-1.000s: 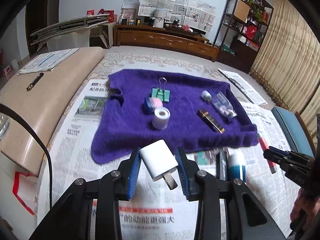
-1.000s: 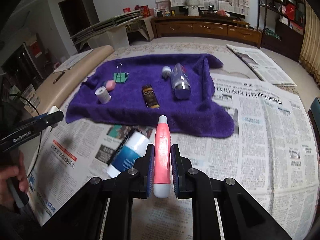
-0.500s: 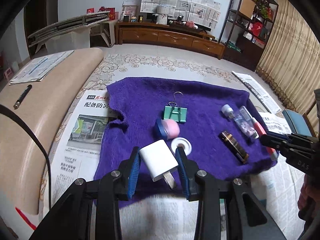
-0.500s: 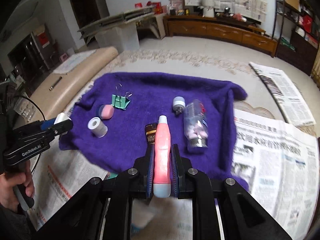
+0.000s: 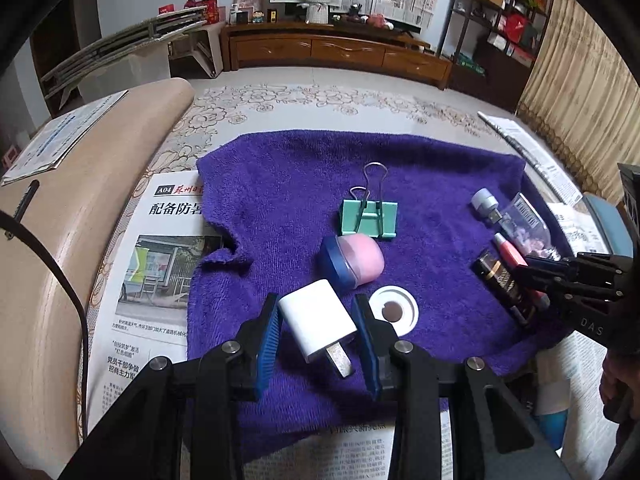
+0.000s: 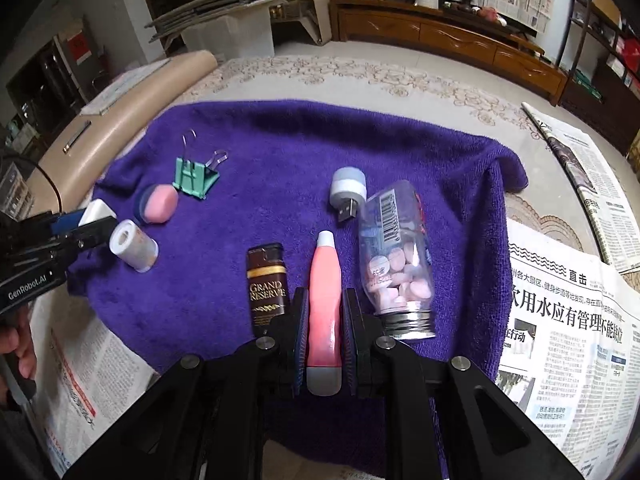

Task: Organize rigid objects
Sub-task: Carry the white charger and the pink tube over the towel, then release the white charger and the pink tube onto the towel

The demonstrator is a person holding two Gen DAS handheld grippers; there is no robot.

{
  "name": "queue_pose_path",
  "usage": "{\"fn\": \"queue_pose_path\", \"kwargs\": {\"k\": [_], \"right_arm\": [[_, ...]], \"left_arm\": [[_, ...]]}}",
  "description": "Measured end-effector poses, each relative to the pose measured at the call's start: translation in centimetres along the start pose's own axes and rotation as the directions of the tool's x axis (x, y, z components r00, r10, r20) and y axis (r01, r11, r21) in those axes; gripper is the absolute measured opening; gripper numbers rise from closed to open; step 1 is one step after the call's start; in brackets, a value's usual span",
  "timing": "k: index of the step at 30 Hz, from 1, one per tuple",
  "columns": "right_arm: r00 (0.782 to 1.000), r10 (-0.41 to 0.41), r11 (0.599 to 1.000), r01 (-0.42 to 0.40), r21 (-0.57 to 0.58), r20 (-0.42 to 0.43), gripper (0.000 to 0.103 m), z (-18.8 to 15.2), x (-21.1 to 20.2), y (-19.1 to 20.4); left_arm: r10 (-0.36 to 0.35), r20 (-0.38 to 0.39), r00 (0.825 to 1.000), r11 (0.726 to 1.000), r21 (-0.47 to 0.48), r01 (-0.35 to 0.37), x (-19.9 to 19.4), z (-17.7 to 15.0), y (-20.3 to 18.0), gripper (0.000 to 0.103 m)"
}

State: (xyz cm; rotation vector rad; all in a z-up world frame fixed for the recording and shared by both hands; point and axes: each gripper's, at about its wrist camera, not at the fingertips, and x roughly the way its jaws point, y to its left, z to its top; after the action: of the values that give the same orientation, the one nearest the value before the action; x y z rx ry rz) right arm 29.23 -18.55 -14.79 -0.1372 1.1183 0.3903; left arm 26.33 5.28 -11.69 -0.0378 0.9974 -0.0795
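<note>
My left gripper (image 5: 318, 320) is shut on a white plug adapter (image 5: 316, 320), held over the near edge of the purple towel (image 5: 280, 200), just left of a white tape roll (image 5: 394, 314). My right gripper (image 6: 325, 316) is shut on a pink tube (image 6: 325, 300), held above the towel (image 6: 280, 140) between a brown lighter (image 6: 267, 286) and a clear pill bottle (image 6: 398, 264). On the towel also lie a green binder clip (image 5: 370, 218), a pink and blue capsule (image 5: 352, 258) and a small USB lamp (image 6: 348, 192). The right gripper (image 5: 536, 276) shows at the right edge of the left wrist view.
Newspapers (image 6: 568, 312) cover the floor around the towel. A beige rolled mat (image 5: 52, 240) runs along the left. A white and blue bottle (image 5: 554, 412) lies on the paper near the towel's right corner. A person's hand (image 6: 18, 356) holds the left gripper's handle.
Both grippers moved forward and down from over the newspaper to over the towel, each keeping its object. The towel's items now lie closer beneath them.
</note>
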Motion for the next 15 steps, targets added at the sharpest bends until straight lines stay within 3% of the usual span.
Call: {"fn": "queue_pose_path", "kwargs": {"k": [15], "right_arm": [[1.0,0.014,0.998,-0.015,-0.067,-0.013,0.017,0.0,0.2,0.1]], "left_arm": [[0.025,-0.072,0.997,0.997,0.073,-0.019,2.1,0.2,-0.8,0.034]]}}
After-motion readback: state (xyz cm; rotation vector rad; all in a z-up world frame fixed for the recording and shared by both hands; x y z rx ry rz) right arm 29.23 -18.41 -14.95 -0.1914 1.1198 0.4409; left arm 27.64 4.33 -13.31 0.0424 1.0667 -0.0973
